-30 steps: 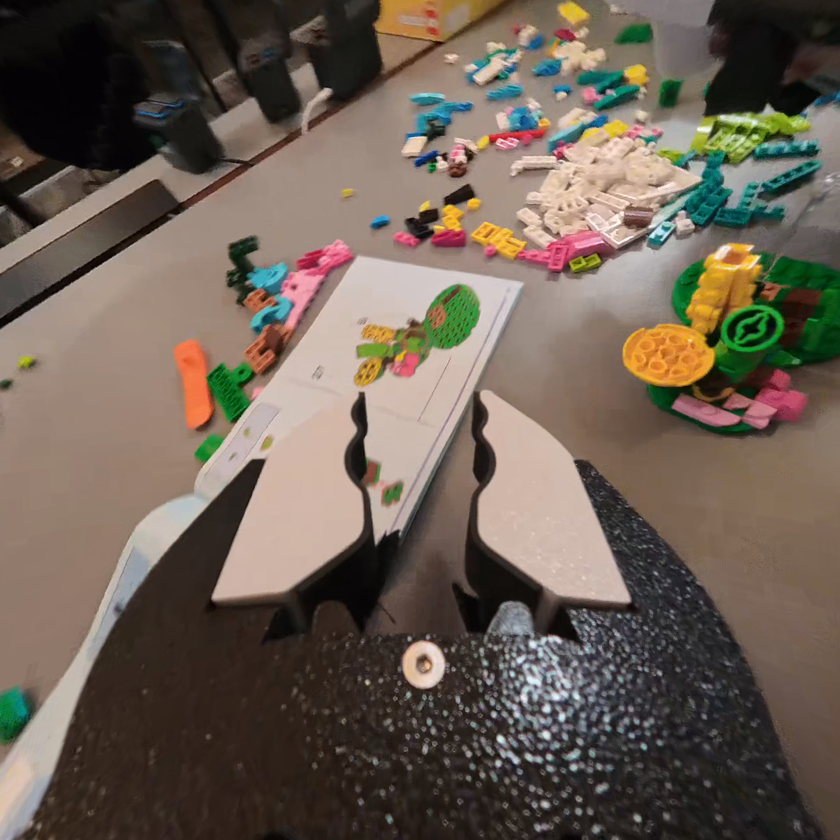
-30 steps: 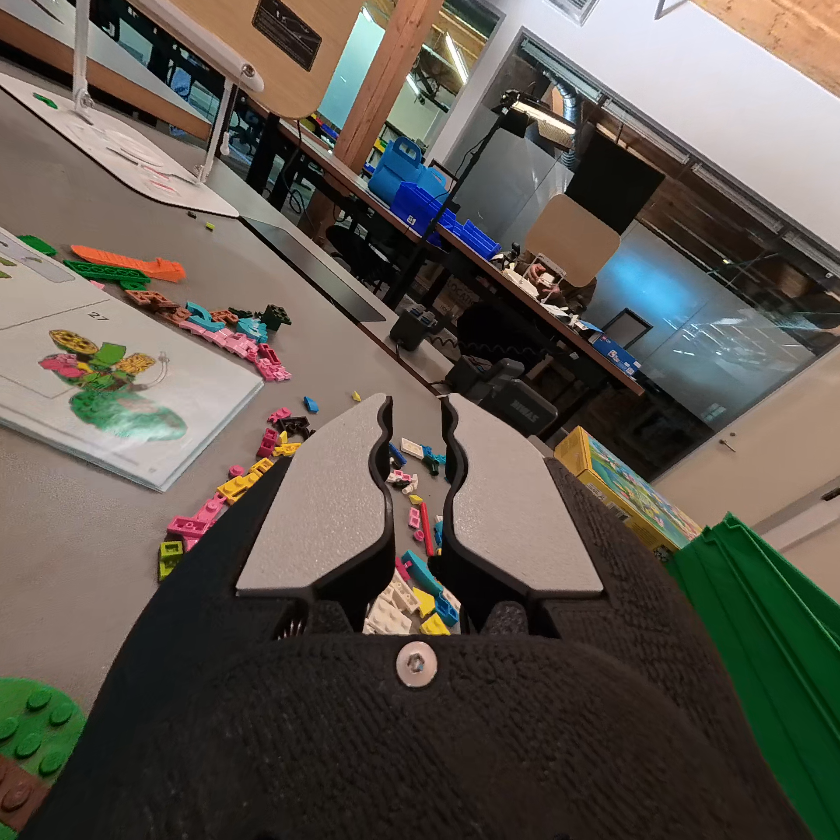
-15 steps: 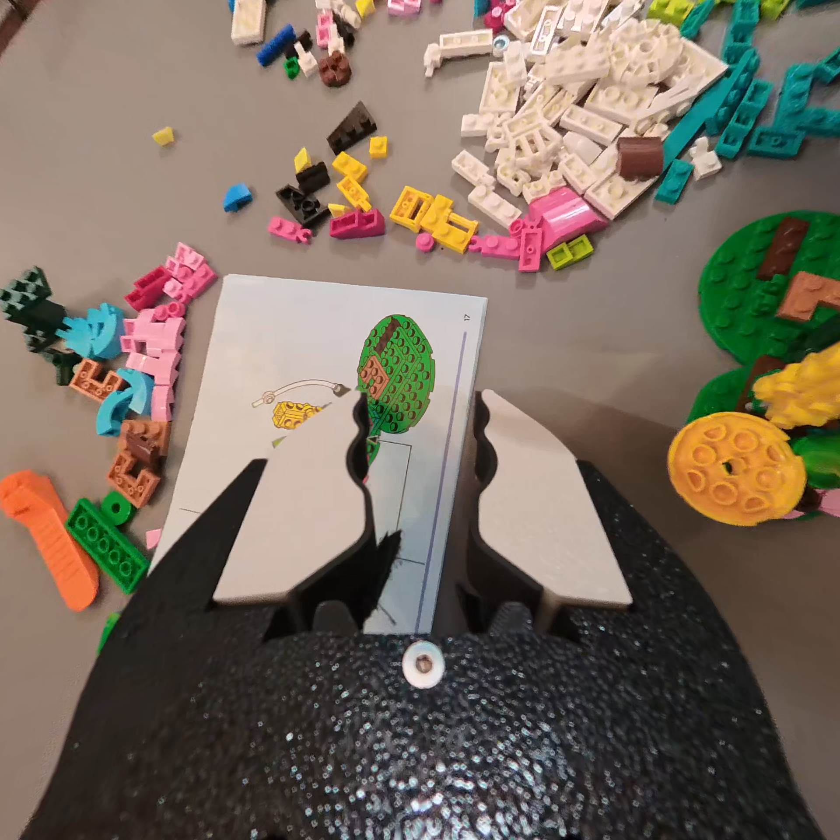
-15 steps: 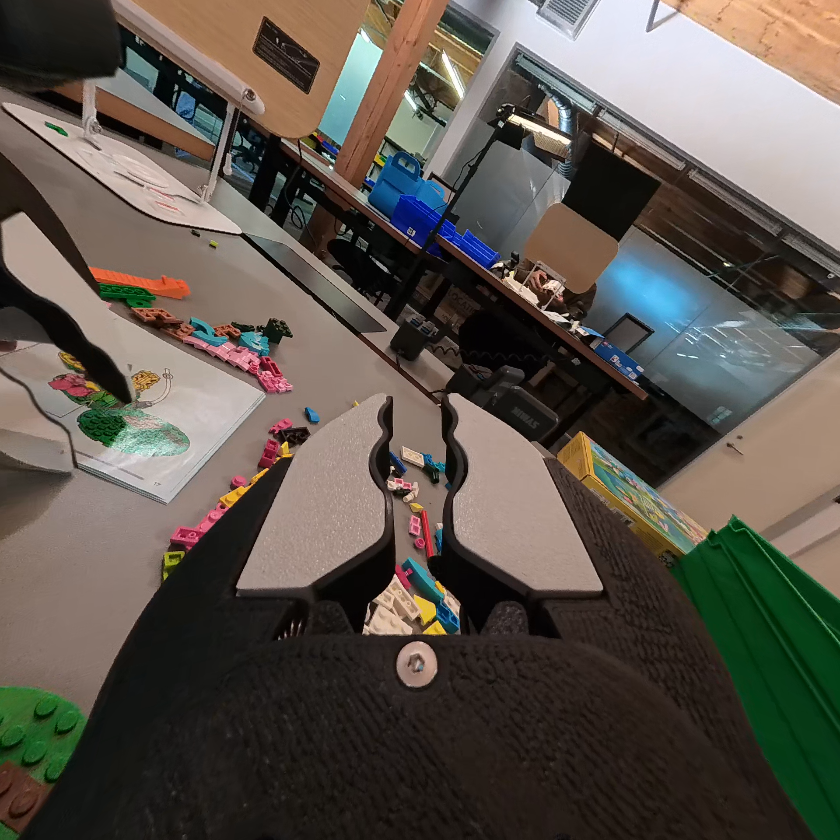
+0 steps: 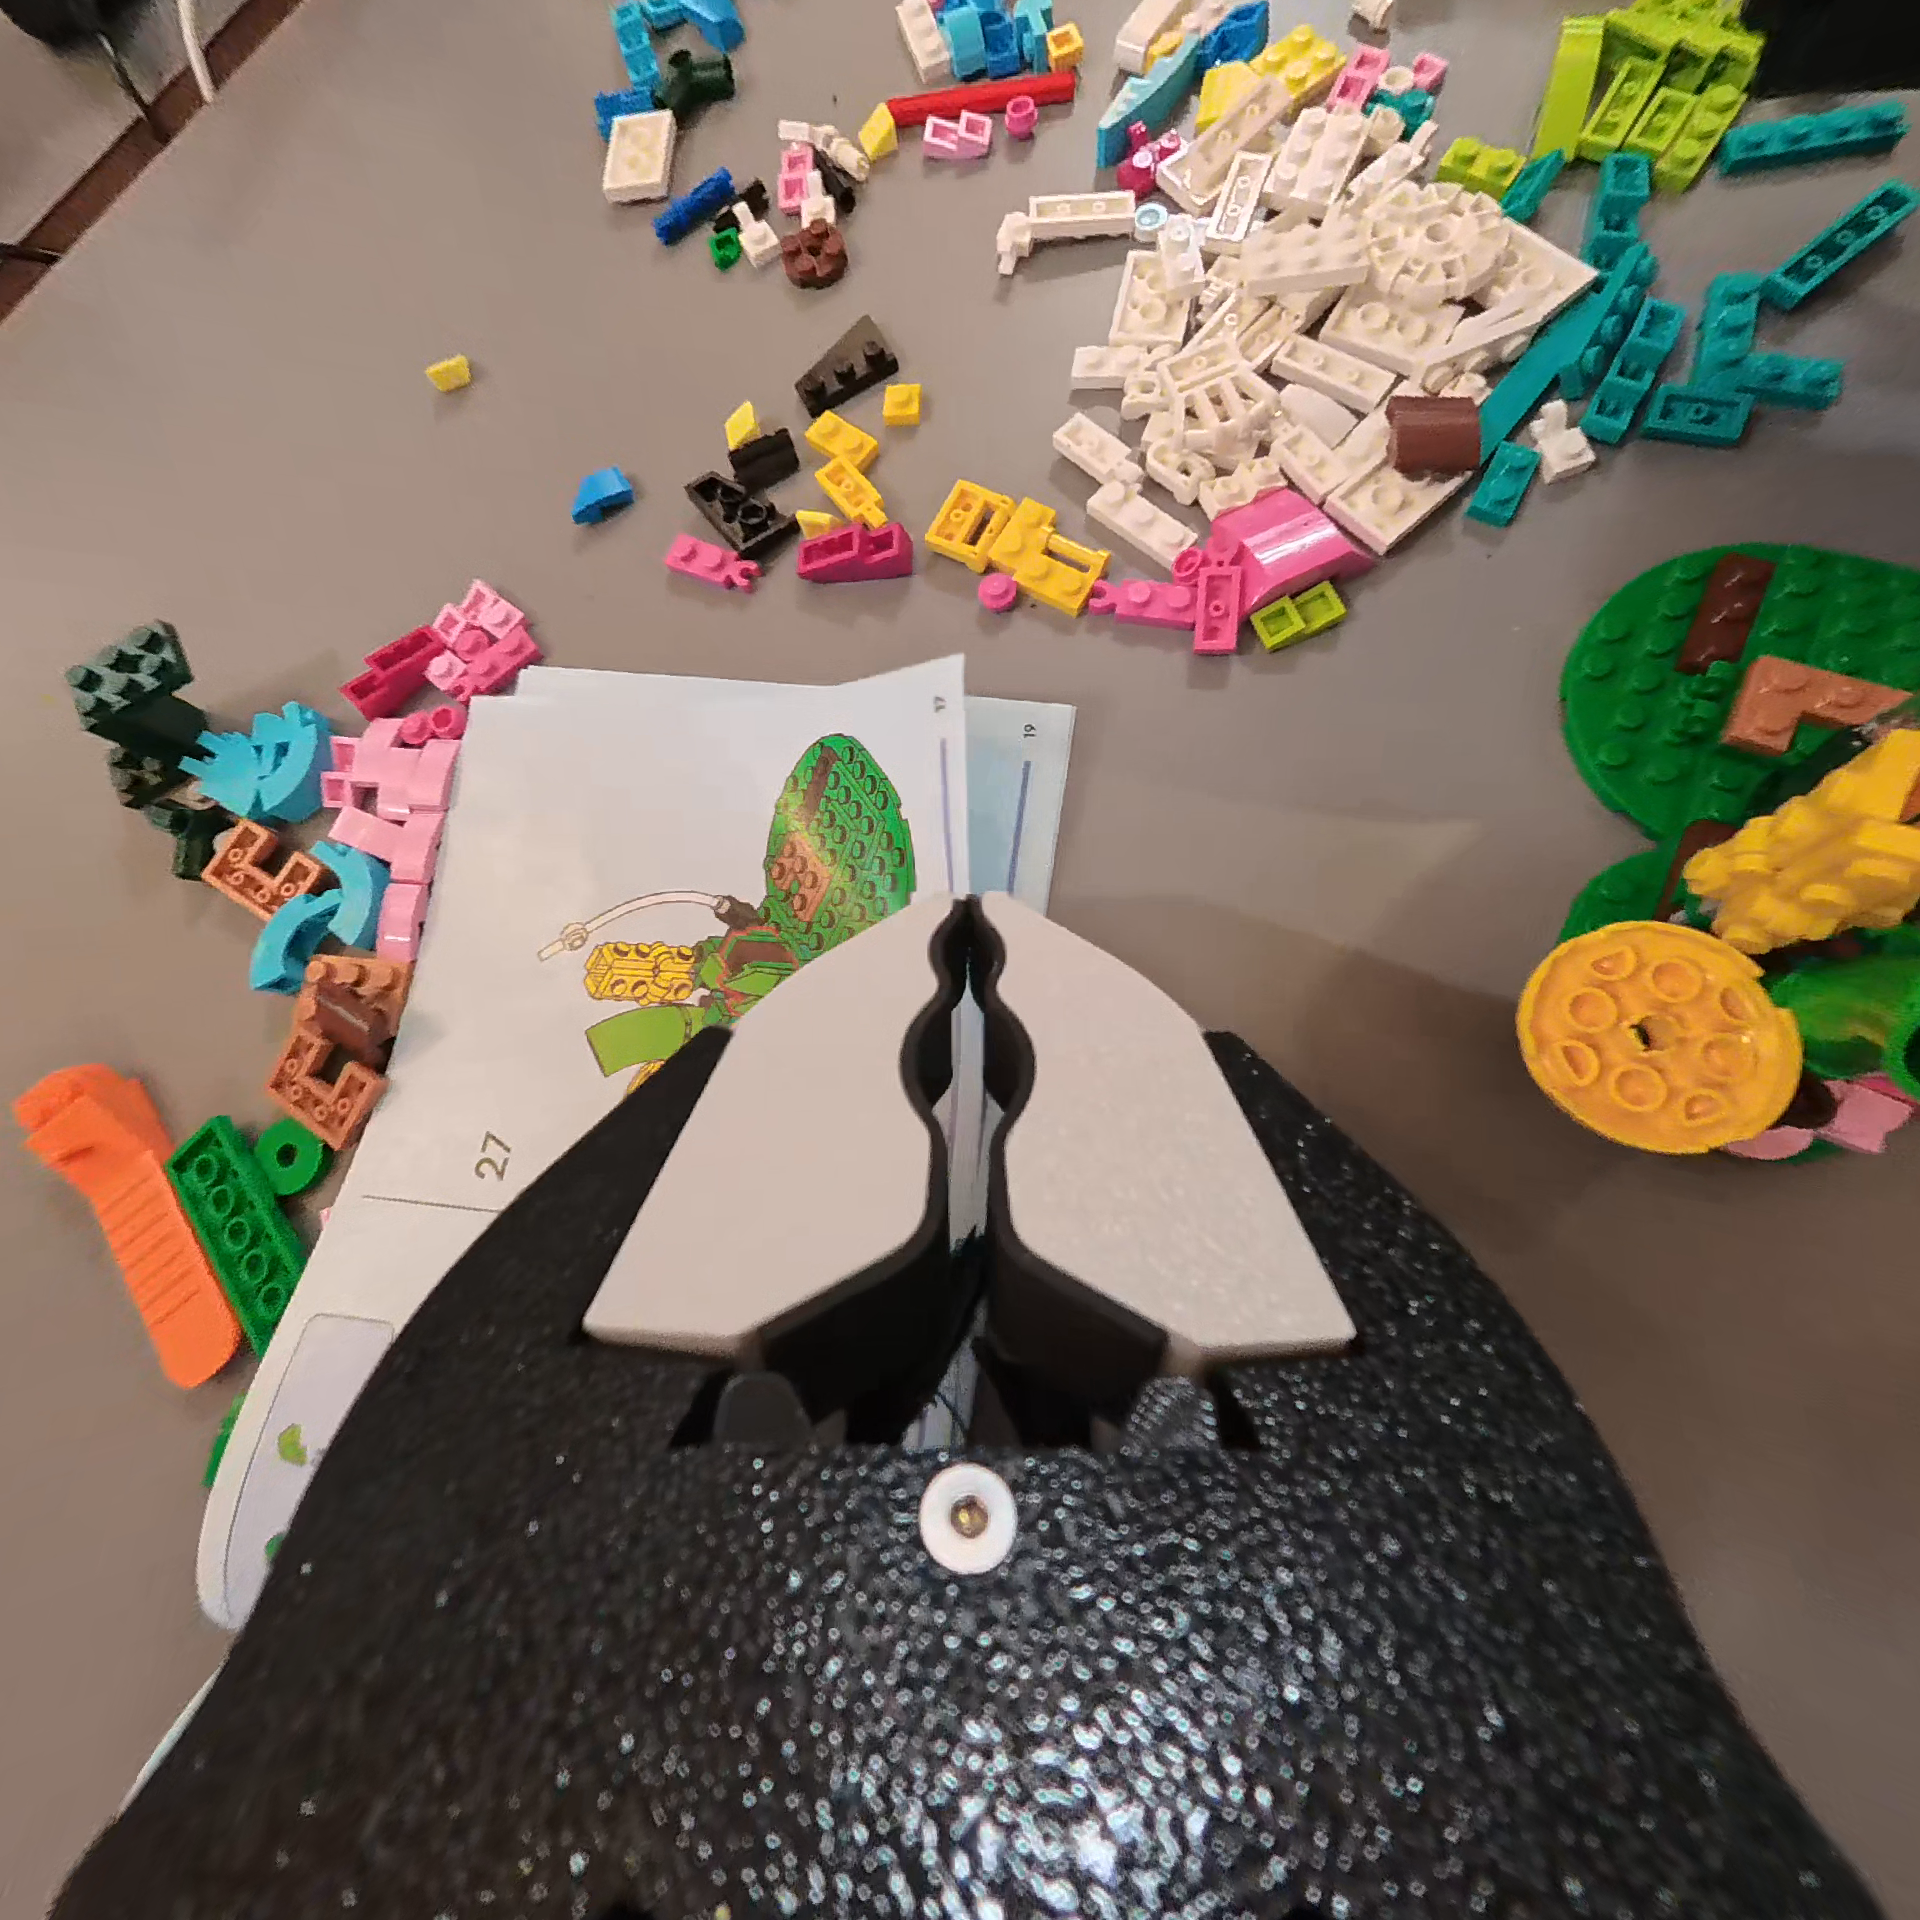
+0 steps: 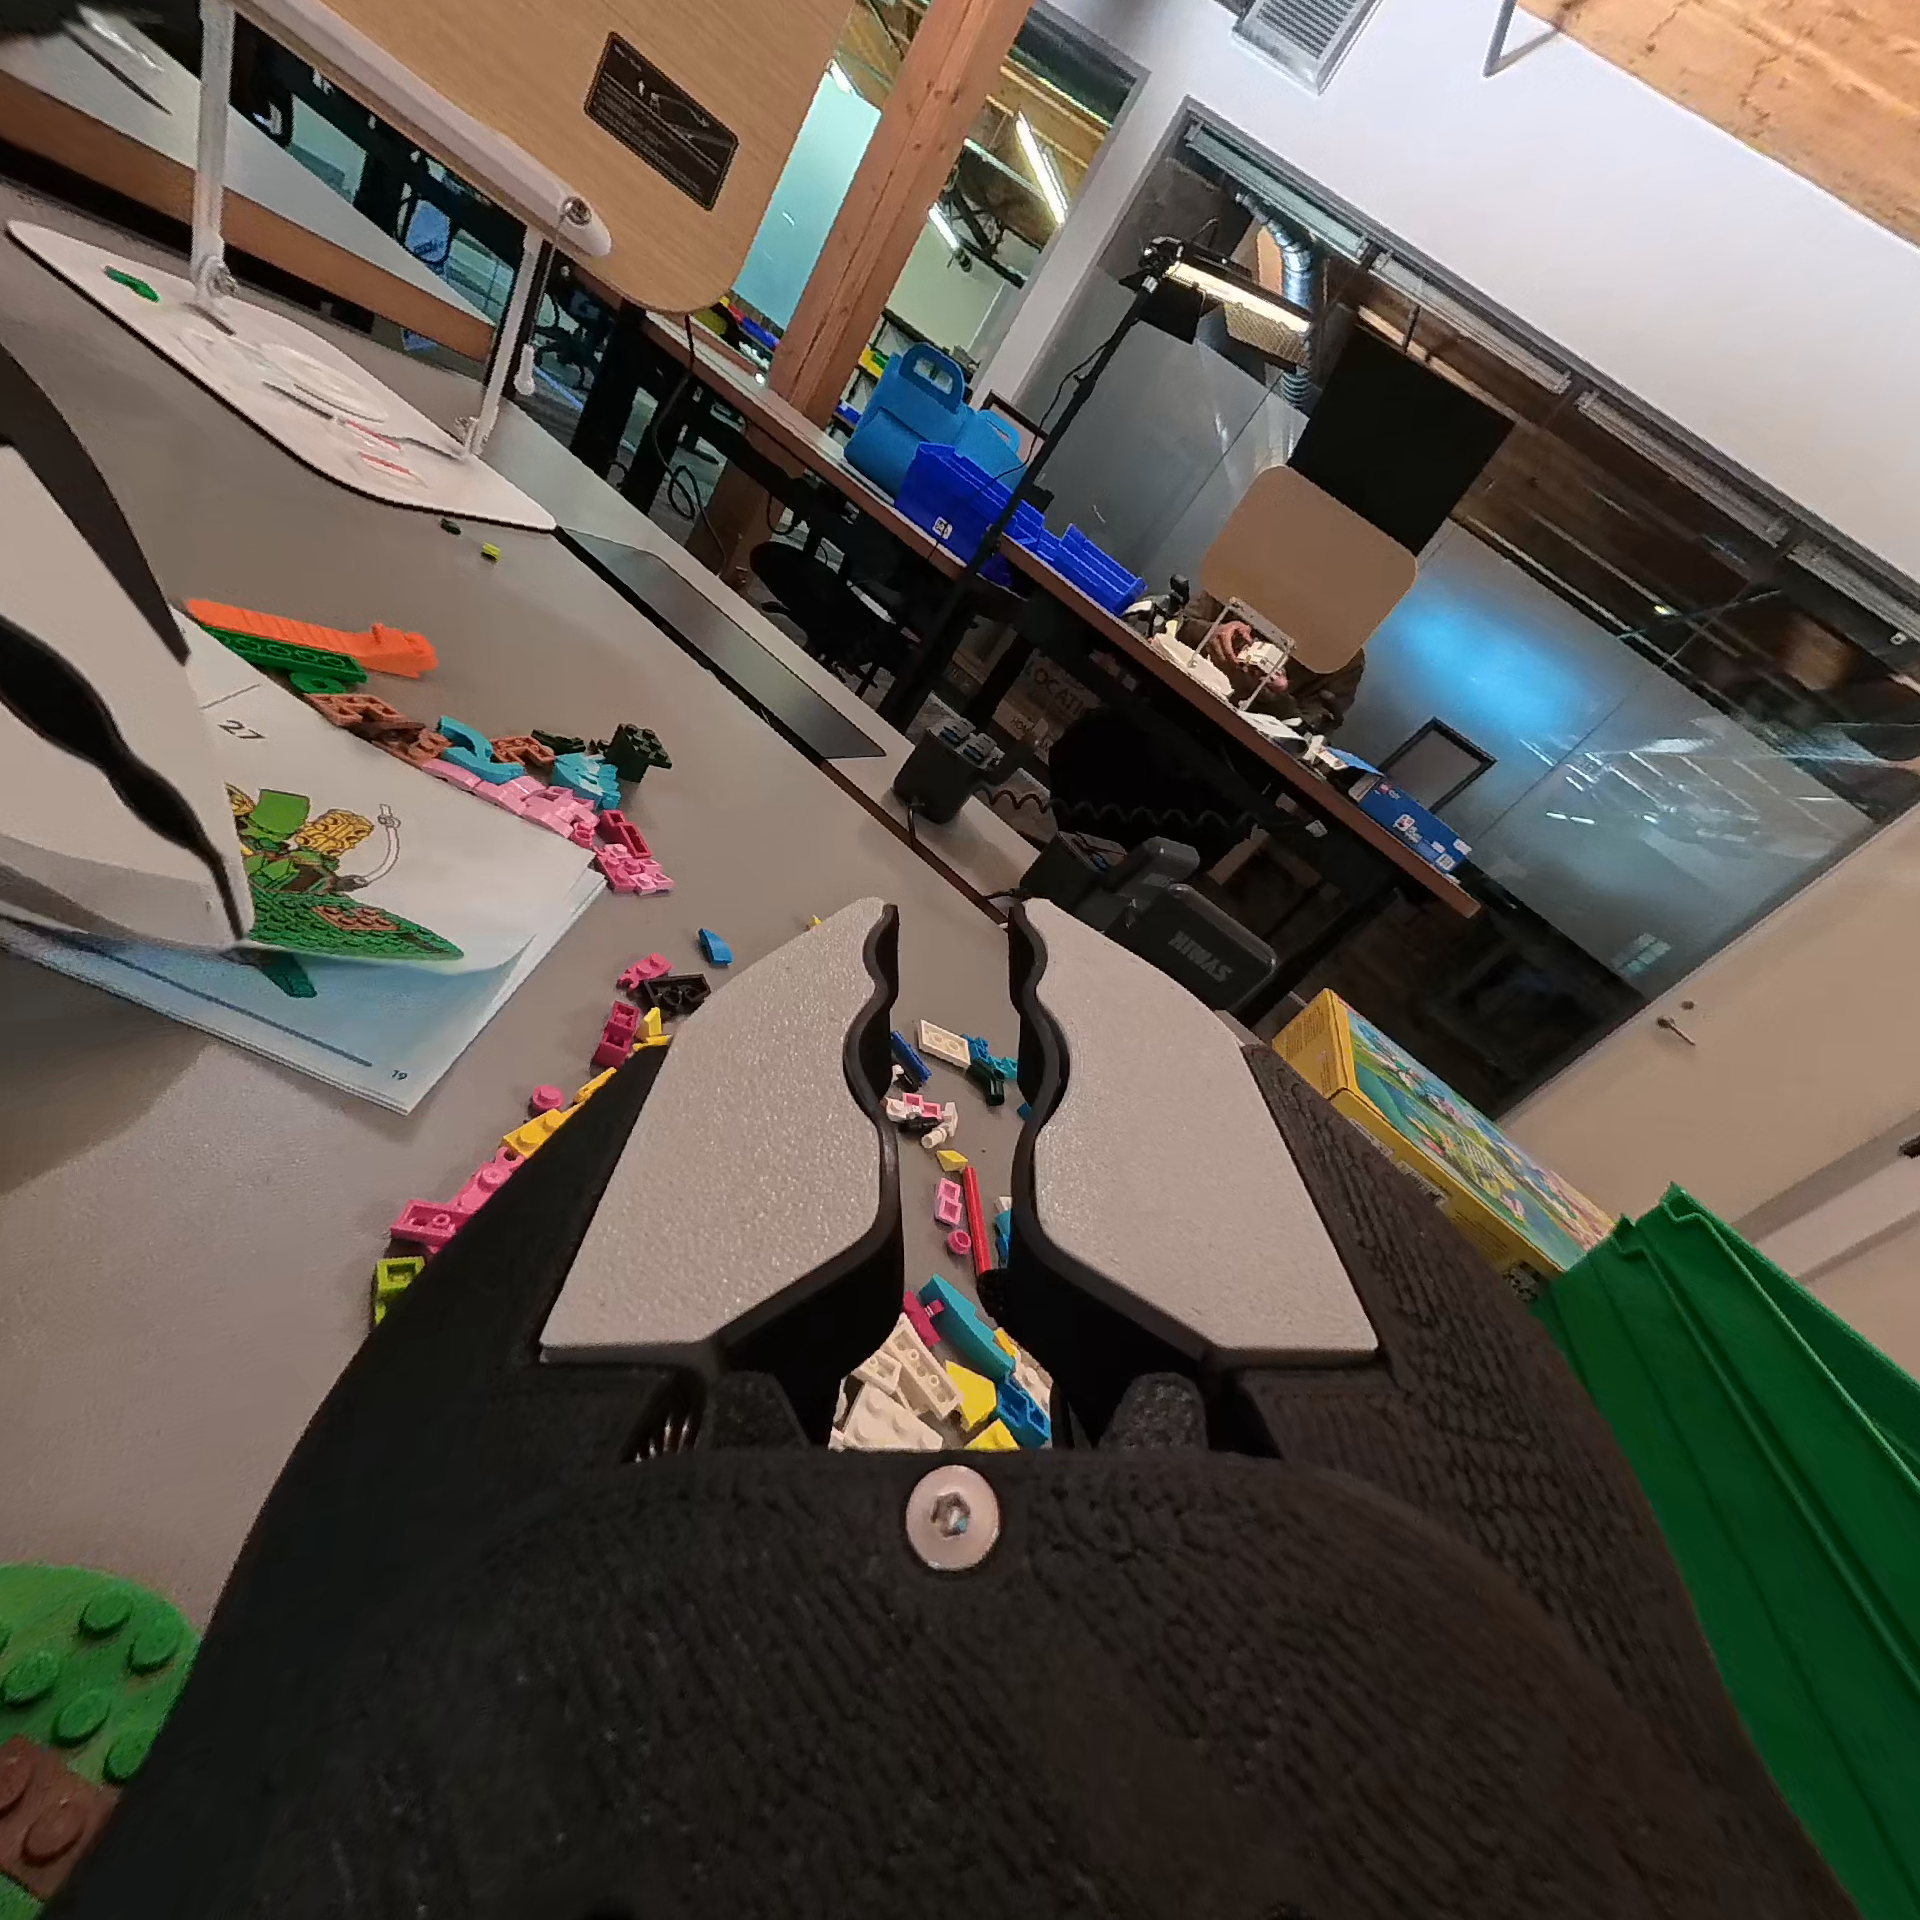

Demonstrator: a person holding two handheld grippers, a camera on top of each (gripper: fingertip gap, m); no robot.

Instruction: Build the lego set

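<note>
- Paper is pinched in the left wrist view: the left gripper (image 5: 968, 914) has its jaws clenched on the right edge of the top page (image 5: 665, 821) of the instruction booklet (image 5: 1023, 800) on the grey desk (image 5: 312, 343); the page runs left and ahead from the jaws.
- Grey jaws of the right gripper (image 6: 951, 920) are seen parted and bare in the right wrist view, above loose bricks (image 6: 940, 1117); the lifted page (image 6: 436, 883) lies well off to their left.

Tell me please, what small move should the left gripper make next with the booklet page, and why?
Probably lift and swing leftward: the left gripper is shut on the top page of the instruction booklet, whose edge already curls up and shows the next page.
</note>
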